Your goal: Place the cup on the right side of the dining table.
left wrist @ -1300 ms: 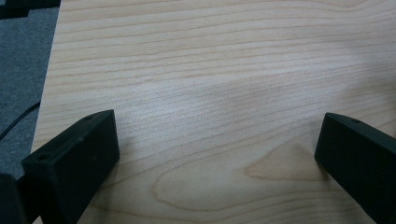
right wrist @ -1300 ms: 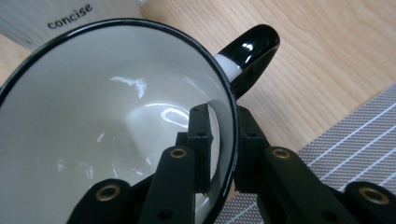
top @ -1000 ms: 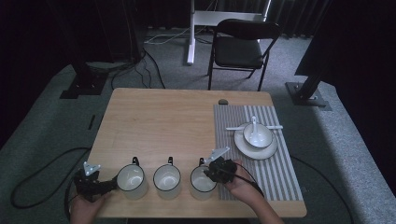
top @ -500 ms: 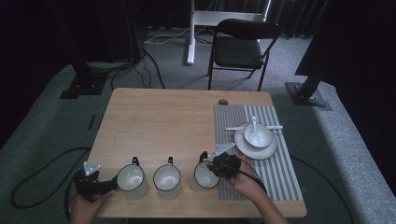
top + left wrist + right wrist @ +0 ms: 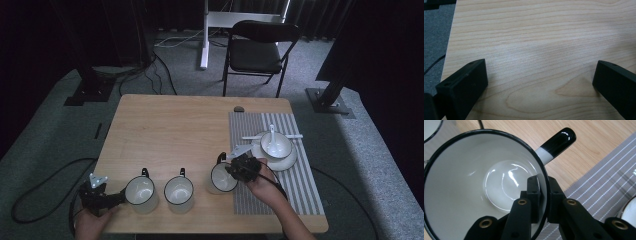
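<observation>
Enamel, by the look of it: the mug (image 5: 481, 187) your right gripper (image 5: 544, 195) holds is white with a black rim and a black-tipped handle (image 5: 557, 142), glossy inside. Expect it to be stiff, fairly light and slick, and likely to chip if knocked. You have it pinched by the rim, one jaw inside the wall and one outside, with the handle up and beyond the jaws. That grip is thin on a smooth wall, so the mug may swing or slip; keep it level. It sits just left of the striped mat (image 5: 604, 177), with the bowl (image 5: 276, 145) on its saucer beyond your gripper. Your left gripper (image 5: 539, 82) stands wide over bare table (image 5: 536, 37), nothing between the jaws, with another mug (image 5: 141, 193) close beside it. No brand, label or writing can be read on anything.
</observation>
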The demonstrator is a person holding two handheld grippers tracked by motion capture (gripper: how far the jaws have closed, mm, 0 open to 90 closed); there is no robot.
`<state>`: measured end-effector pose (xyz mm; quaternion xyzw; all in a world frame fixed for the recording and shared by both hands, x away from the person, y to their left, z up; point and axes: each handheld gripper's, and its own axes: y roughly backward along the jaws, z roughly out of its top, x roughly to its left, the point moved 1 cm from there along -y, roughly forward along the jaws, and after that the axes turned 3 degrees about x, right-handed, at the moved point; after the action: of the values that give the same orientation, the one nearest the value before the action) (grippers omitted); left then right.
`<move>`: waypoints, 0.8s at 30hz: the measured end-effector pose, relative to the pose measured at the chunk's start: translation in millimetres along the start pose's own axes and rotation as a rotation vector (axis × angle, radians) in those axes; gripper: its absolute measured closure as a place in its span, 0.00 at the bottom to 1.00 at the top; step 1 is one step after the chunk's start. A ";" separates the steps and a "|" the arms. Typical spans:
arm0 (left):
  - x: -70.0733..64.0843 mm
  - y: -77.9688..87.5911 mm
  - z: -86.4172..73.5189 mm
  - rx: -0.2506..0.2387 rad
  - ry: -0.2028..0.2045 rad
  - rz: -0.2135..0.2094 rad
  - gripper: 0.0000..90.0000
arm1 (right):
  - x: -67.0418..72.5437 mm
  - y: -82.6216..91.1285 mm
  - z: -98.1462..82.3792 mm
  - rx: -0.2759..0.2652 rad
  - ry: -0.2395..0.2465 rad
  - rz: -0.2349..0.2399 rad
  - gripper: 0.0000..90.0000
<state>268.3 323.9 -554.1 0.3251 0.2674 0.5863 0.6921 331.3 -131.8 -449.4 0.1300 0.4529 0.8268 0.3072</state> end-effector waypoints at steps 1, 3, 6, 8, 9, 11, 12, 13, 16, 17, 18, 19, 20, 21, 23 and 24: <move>0.0 0.0 0.0 0.000 0.000 0.000 0.00 | 0.0 0.0 0.0 0.000 0.000 0.000 0.93; 0.0 0.0 0.0 0.000 -0.001 0.001 0.00 | -7.3 2.2 4.6 -0.008 -0.011 -0.010 0.93; 0.1 0.1 0.0 0.001 -0.002 0.000 0.00 | -17.4 5.0 9.1 -0.026 -0.034 -0.018 0.93; -0.1 0.0 0.0 0.001 0.000 0.000 0.00 | -23.9 6.6 12.3 -0.035 -0.046 -0.035 0.93; 0.0 0.0 0.0 0.001 0.000 0.000 0.00 | -27.5 7.4 14.1 -0.037 -0.051 -0.043 0.93; 0.0 0.0 0.0 0.001 0.000 0.000 0.00 | -39.8 9.6 18.9 -0.046 -0.072 -0.051 0.93; 0.0 0.0 0.0 0.000 0.000 0.000 0.00 | -39.8 9.6 18.9 -0.046 -0.072 -0.051 0.93; 0.0 0.0 0.0 0.001 0.000 0.000 0.00 | -47.9 10.9 23.0 -0.051 -0.083 -0.071 0.93; 0.0 0.1 0.0 0.001 -0.001 0.000 0.00 | -56.9 11.9 27.3 -0.062 -0.101 -0.084 0.93; 0.0 0.1 0.0 0.001 0.000 0.000 0.00 | -62.2 12.2 30.1 -0.059 -0.107 -0.082 0.93; 0.0 0.1 0.0 0.001 -0.001 0.000 0.00 | -66.6 12.6 32.6 -0.065 -0.114 -0.090 0.93; 0.0 0.1 0.0 0.001 -0.001 0.000 0.00 | -71.3 12.7 35.4 -0.068 -0.121 -0.099 0.93; 0.0 0.0 0.0 0.001 -0.001 0.000 0.00 | -75.7 12.7 38.7 -0.065 -0.122 -0.109 0.93; 0.0 0.0 -0.1 0.001 0.000 0.000 0.00 | -81.0 12.6 42.2 -0.074 -0.128 -0.127 0.93; 0.0 0.1 0.0 0.001 0.000 0.000 0.00 | -91.1 12.2 47.7 -0.077 -0.150 -0.128 0.93; 0.0 0.1 0.0 0.001 -0.001 0.000 0.00 | -95.7 11.9 50.3 -0.079 -0.153 -0.135 0.93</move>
<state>268.2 323.9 -554.1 0.3256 0.2674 0.5863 0.6920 425.9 -162.8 -405.4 0.1498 0.4028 0.8090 0.4010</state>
